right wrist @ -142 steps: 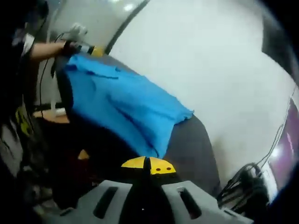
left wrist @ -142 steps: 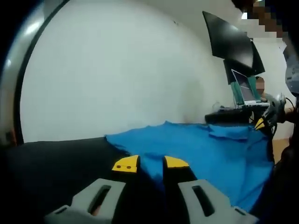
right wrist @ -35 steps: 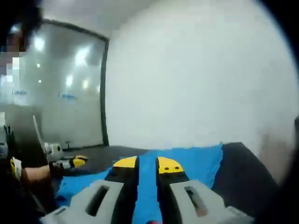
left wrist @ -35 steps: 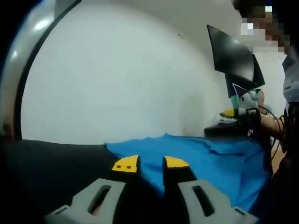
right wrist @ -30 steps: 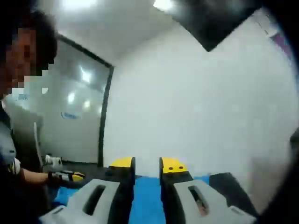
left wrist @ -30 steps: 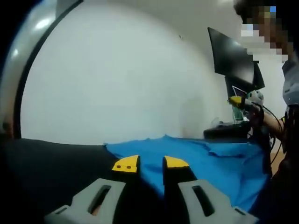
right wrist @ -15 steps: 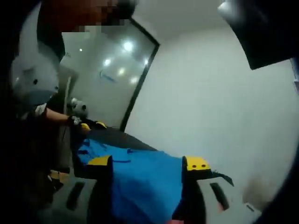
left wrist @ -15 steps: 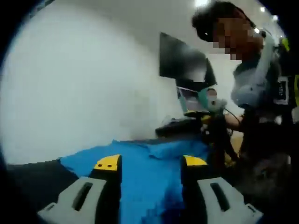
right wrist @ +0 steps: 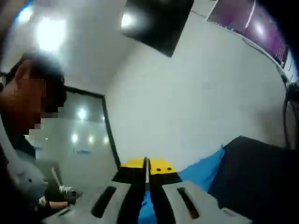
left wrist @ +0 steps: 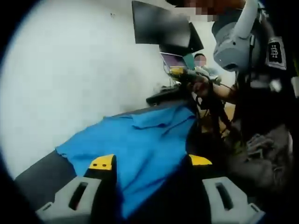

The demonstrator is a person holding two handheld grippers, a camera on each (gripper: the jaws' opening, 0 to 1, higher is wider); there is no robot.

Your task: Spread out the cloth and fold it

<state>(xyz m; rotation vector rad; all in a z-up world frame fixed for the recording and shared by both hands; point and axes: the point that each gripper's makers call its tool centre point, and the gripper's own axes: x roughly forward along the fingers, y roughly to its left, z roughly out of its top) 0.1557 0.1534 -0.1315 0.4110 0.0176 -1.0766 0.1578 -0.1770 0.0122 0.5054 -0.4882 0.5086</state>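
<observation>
The blue cloth [left wrist: 135, 140] lies spread over a dark table [left wrist: 37, 170], with one corner pointing toward the wall. My left gripper [left wrist: 151, 161] stands open just above the cloth's near edge, and cloth shows between its yellow tips. At the cloth's far right corner a person's hand holds my right gripper [left wrist: 183, 74] a little above the fabric. In the right gripper view, my right gripper [right wrist: 145, 165] is shut and tilted up toward the wall. Blue cloth [right wrist: 205, 168] shows beyond and under its jaws. I cannot tell whether any fabric is pinched.
A person [left wrist: 252, 93] stands close on the right of the table. A dark monitor [left wrist: 159, 25] hangs on the white wall, with a laptop [left wrist: 174, 60] and cables below it. A glass partition [right wrist: 79, 140] closes the room's far side.
The right gripper has gone from wide open to shut and has tipped upward. The left gripper stays open. Both cameras have swung, so the cloth sits differently in each view.
</observation>
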